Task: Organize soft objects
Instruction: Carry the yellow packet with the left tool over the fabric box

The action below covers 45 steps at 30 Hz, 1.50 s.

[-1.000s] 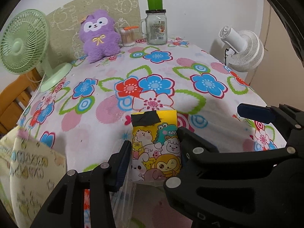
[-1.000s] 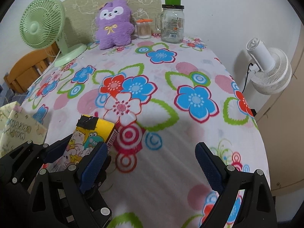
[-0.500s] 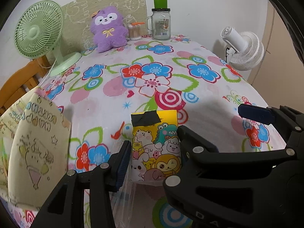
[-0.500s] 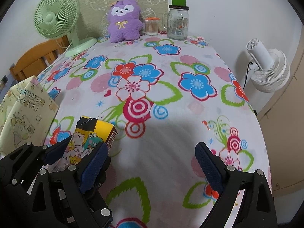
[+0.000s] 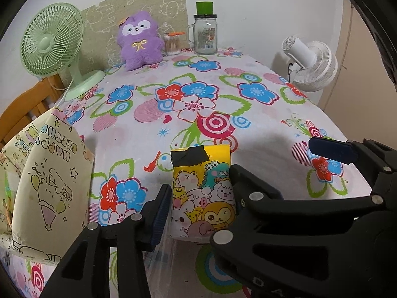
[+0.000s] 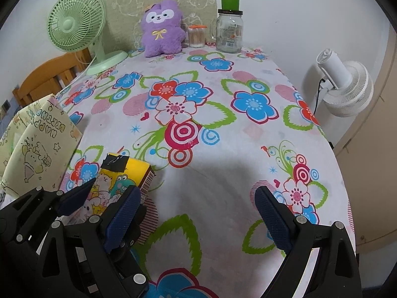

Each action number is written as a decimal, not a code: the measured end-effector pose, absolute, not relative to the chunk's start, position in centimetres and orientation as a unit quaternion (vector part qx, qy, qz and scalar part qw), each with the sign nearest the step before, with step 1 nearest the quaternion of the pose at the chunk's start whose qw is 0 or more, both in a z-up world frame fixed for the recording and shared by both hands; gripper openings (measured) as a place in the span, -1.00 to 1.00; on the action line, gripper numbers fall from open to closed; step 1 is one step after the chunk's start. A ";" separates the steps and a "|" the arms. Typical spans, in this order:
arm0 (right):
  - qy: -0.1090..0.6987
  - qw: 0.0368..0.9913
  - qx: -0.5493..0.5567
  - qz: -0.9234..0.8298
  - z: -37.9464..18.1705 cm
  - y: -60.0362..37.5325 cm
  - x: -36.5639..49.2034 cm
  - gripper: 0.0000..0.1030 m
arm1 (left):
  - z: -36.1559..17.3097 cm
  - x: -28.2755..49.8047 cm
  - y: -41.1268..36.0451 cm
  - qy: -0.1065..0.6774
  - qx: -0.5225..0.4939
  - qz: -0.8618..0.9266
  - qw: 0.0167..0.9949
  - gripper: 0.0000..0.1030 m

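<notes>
My left gripper (image 5: 201, 200) is shut on a yellow tissue pack (image 5: 203, 193) printed with cartoon animals, a patch of black tape at its top. It is held over the near part of the floral table (image 5: 260, 129). In the right wrist view the same pack (image 6: 119, 178) shows at the lower left. My right gripper (image 6: 198, 198) stands open beside it with nothing between its fingers. One of its blue fingertips (image 5: 332, 149) reaches into the left wrist view. A purple plush toy (image 5: 140, 43) (image 6: 161, 33) sits upright at the table's far edge.
A cream paper gift bag (image 5: 49, 181) (image 6: 37, 144) stands at the table's left edge. At the back are a green fan (image 5: 53, 42), a swab pot (image 5: 173, 43) and a glass jar (image 5: 204, 34). A white fan (image 5: 312, 64) stands off the right side, a wooden chair (image 6: 47, 79) at the left.
Both grippers have drawn back toward the near edge of the table, the pack still in the left one. More tablecloth and the gift bag have come into view.
</notes>
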State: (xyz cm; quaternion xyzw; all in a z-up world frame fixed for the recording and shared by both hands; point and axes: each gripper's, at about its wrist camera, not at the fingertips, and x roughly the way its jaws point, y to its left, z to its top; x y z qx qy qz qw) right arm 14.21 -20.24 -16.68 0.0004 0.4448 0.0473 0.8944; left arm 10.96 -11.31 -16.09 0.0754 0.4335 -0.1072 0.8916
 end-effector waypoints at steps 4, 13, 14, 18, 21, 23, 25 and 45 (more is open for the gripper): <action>0.442 0.896 0.003 0.044 -16.3 -20.3 13.9 0.85 | -15.8 10.7 -11.3 0.431 0.079 -0.110 0.892 0.02; 0.442 0.895 0.019 0.047 -16.2 -20.8 13.5 0.85 | -15.3 10.3 -11.8 0.425 0.065 -0.137 0.892 0.14; 0.445 0.894 0.019 0.046 -16.4 -20.9 13.6 0.85 | -15.4 10.4 -11.9 0.426 0.065 -0.138 0.892 0.14; 0.452 0.891 0.011 0.040 -16.9 -21.0 14.0 0.85 | -16.0 10.7 -12.2 0.436 0.069 -0.136 0.887 0.23; 0.454 0.890 0.005 0.039 -17.2 -21.2 14.2 0.85 | -16.4 11.0 -12.3 0.437 0.077 -0.131 0.886 0.29; 0.458 0.888 0.003 0.038 -17.5 -21.3 14.4 0.85 | -16.7 11.2 -12.3 0.442 0.078 -0.130 0.884 0.29; 0.459 0.888 0.002 0.038 -17.7 -21.3 14.5 0.85 | -16.9 11.4 -12.4 0.443 0.084 -0.124 0.884 0.36; 0.469 0.883 0.012 0.017 -18.7 -23.2 14.5 0.85 | -18.0 11.5 -14.1 0.456 0.078 -0.145 0.875 -0.06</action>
